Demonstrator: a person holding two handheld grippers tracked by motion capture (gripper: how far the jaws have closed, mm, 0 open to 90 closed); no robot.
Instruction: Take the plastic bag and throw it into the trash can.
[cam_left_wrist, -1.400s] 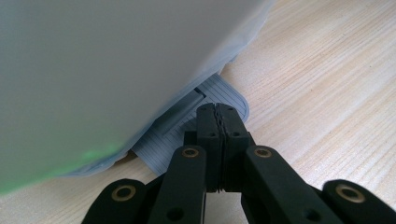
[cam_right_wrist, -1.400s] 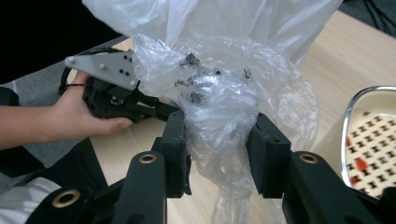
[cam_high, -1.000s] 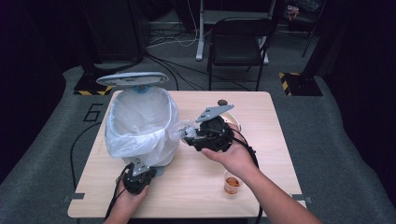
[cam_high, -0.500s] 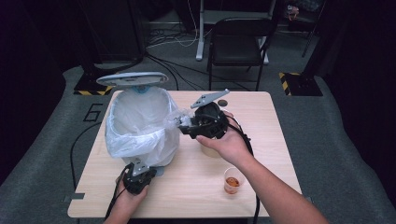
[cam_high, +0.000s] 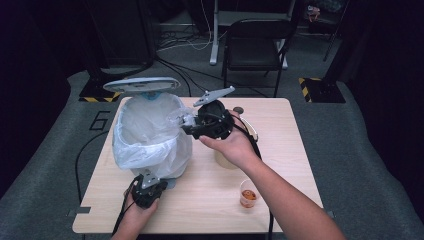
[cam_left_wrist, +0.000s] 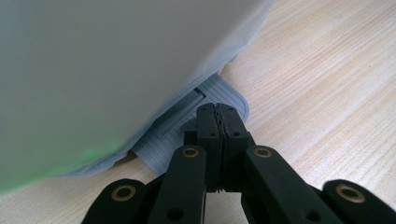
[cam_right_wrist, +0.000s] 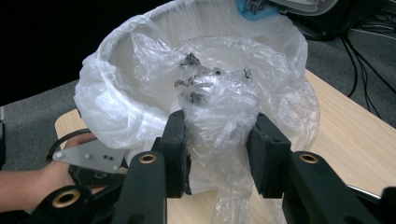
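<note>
A pedal bin lined with a white bag stands on the left of the table, its grey lid raised. My left gripper sits at the bin's foot, shut, with its tips resting on the grey ribbed pedal. My right gripper hovers at the bin's right rim, shut on a crumpled clear plastic bag that holds dark scraps. In the right gripper view the bin's lined mouth lies just behind the held bag.
A small clear cup with orange contents stands near the table's front right. A beige round container sits under my right wrist. The wooden table has bare room at right. A black chair stands beyond the far edge.
My right gripper has risen and moved away from me toward the bin's rim, carrying the crumpled plastic bag. The left gripper has stayed on the pedal and the lid has stayed up.
</note>
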